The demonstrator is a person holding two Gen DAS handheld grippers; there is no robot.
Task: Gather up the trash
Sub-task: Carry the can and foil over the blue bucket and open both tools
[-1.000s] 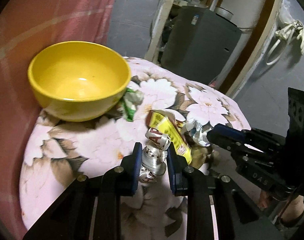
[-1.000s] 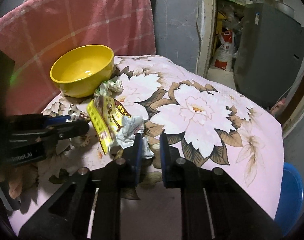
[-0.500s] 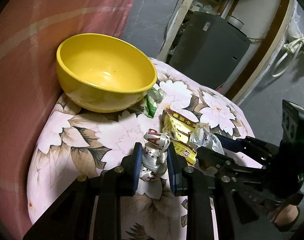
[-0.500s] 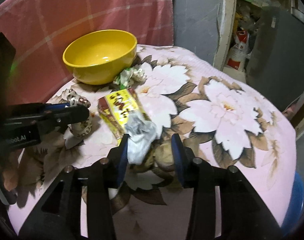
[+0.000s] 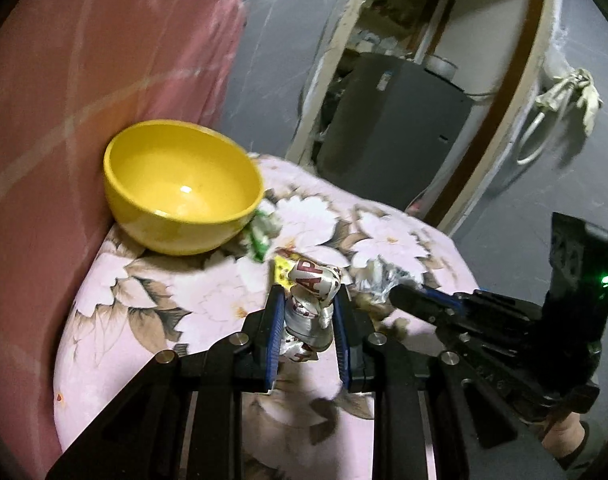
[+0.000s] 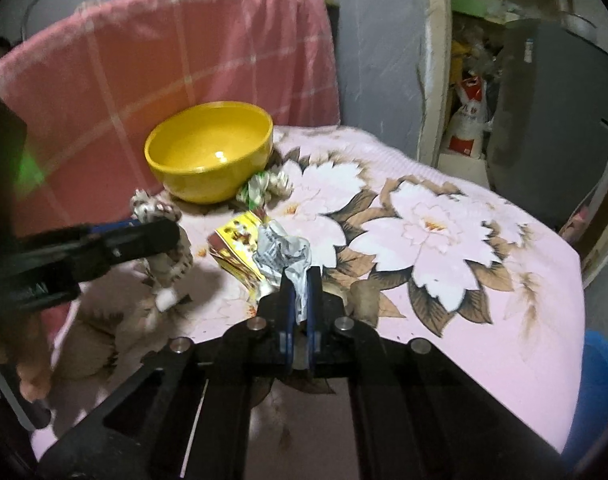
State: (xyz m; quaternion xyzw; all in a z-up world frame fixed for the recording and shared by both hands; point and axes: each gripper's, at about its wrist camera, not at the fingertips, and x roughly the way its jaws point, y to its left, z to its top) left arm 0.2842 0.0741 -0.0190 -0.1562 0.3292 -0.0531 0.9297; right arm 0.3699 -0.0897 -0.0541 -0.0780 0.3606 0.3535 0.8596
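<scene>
Two grippers, each clamped on a piece of trash above the floral-covered table [image 6: 444,240].
The left gripper [image 5: 309,312] grips a crumpled white-and-red wrapper [image 5: 314,300]; the right gripper [image 6: 300,300] pinches a crumpled silver wrapper [image 6: 282,254]. The yellow bowl [image 6: 210,152] sits at the table's far left edge, a green-white wrapper [image 6: 264,188] touching it and a yellow packet [image 6: 236,248] nearer.

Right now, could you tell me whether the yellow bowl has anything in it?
Empty. Both wrist views look into the yellow bowl and show only bare glazed interior with a light glint; the crumpled green-and-white wrapper lies outside, beside it.
</scene>
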